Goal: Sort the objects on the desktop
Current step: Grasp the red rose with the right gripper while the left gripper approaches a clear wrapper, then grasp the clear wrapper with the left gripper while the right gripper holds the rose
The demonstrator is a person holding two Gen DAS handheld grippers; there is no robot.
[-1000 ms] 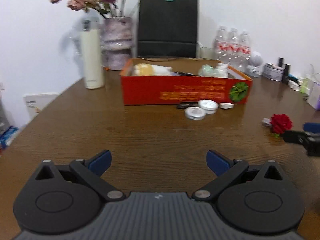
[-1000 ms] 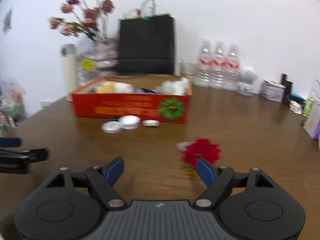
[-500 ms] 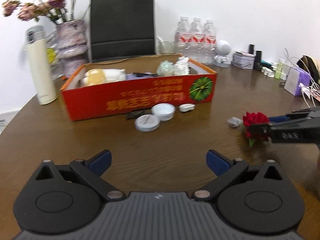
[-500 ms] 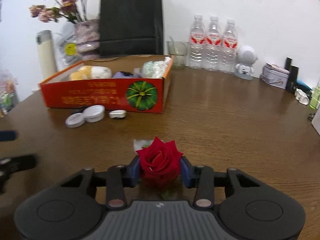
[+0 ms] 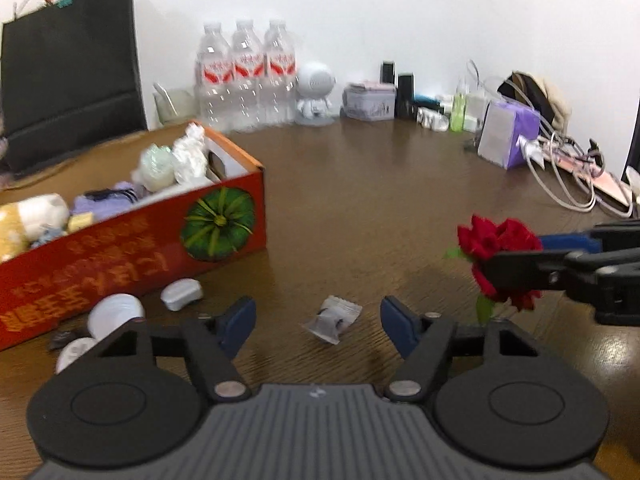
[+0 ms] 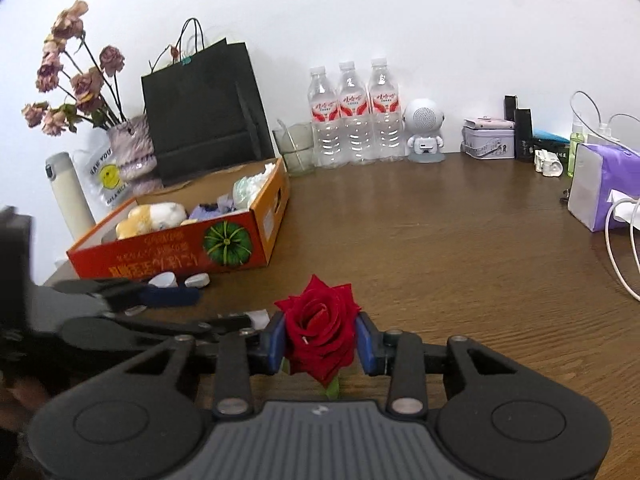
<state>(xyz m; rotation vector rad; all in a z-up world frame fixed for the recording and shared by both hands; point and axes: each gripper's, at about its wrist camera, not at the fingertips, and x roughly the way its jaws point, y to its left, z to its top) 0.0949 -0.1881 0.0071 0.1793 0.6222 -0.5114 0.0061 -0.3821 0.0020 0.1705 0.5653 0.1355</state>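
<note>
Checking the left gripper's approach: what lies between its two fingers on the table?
In the left wrist view, a small clear wrapped packet lies on the table between the left gripper's open fingers; nothing else there.

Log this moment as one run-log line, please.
right hand-held gripper: shut on red rose | left hand-held gripper: jaws just closing around candy wrapper, not gripping | orange box: partly filled

The clear plastic pouch (image 6: 101,178) beside the vase reads "RAW YOU" above a yellow smiley. The red cardboard box (image 6: 168,258) bears upside-down yellow characters, illegible, beside a green pumpkin picture.
</note>
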